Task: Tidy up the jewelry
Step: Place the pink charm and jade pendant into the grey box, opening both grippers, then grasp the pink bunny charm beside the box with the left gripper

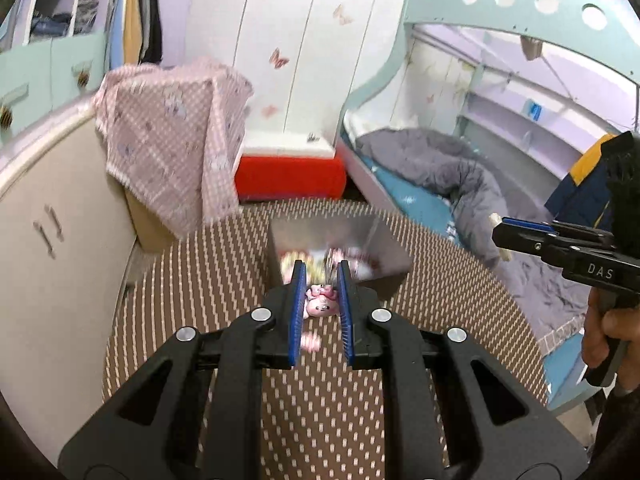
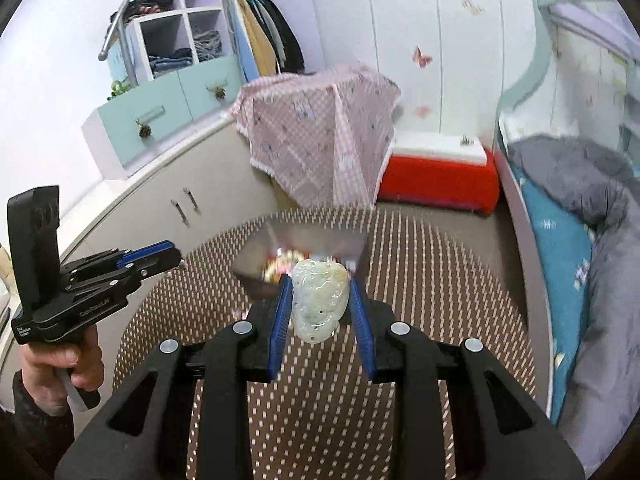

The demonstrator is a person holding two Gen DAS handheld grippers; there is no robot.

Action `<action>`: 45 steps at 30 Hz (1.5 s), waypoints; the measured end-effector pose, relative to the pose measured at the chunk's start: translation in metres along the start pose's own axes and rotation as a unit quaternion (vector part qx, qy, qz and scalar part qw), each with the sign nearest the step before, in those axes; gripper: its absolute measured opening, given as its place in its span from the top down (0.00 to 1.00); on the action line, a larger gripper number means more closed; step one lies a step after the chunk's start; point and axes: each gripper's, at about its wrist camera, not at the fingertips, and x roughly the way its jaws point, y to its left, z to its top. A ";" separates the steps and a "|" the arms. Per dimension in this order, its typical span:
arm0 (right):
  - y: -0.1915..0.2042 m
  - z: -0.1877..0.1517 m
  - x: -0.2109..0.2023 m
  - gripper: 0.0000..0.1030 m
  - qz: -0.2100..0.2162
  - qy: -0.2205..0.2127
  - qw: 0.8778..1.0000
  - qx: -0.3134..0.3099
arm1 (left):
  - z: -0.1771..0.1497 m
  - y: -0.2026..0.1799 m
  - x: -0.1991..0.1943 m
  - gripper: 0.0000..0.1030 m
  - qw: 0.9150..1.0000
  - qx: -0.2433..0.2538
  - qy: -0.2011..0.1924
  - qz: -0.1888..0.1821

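Note:
My right gripper (image 2: 320,280) is shut on a pale carved jade pendant (image 2: 319,300) and holds it above the table, just in front of a shiny metal box (image 2: 344,242) with blurred jewelry inside. My left gripper (image 1: 321,270) is shut on a pink cartoon charm (image 1: 319,304), held above the table near the same metal box (image 1: 384,248). Another pink piece (image 1: 310,340) lies on the cloth below. The right gripper also shows in the left wrist view (image 1: 498,226), and the left gripper in the right wrist view (image 2: 178,260).
The table has a brown patterned cloth (image 2: 420,280). A pink checked cloth (image 2: 320,136) covers something behind it. A red and white box (image 2: 440,172) stands on the floor. A bed with a grey quilt (image 2: 580,184) lies to the right, cabinets (image 2: 132,216) to the left.

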 end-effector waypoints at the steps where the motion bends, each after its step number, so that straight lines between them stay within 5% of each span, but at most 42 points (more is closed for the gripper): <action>1: 0.002 0.006 0.000 0.74 0.000 -0.002 1.000 -0.005 | 0.008 -0.002 0.002 0.85 1.000 0.007 -0.004 0.001; 10: -0.005 0.049 0.039 0.74 0.034 0.013 0.999 0.012 | 0.051 -0.009 0.043 0.85 0.999 0.027 0.014 -0.019; 16: -0.026 0.043 0.089 0.73 0.059 0.069 0.994 0.062 | 0.050 -0.006 0.095 0.81 0.997 0.026 0.077 -0.007; 17: -0.029 0.041 0.091 0.67 0.060 0.071 0.993 0.071 | 0.050 -0.003 0.098 0.59 0.996 0.025 0.082 0.002; 18: -0.033 0.039 0.093 0.59 0.059 0.071 0.992 0.084 | 0.049 0.002 0.098 0.22 0.997 0.021 0.075 0.016; 19: -0.037 0.037 0.091 0.32 0.055 0.063 0.992 0.095 | 0.047 0.006 0.092 0.13 0.998 0.016 0.055 0.031; 20: -0.039 0.035 0.087 0.18 0.050 0.053 0.992 0.100 | 0.046 0.011 0.087 0.12 0.998 0.013 0.044 0.037; 25: -0.058 0.021 0.056 0.08 0.037 0.004 0.991 0.132 | 0.043 0.031 0.071 0.12 0.998 -0.006 0.039 0.055; 32: -0.073 -0.033 0.022 0.08 0.005 -0.005 0.988 0.155 | 0.013 0.048 0.035 0.11 0.996 -0.022 0.018 0.082; 45: -0.072 -0.123 0.011 0.08 -0.011 0.043 0.980 0.192 | -0.055 0.044 0.025 0.11 0.993 -0.006 0.064 0.099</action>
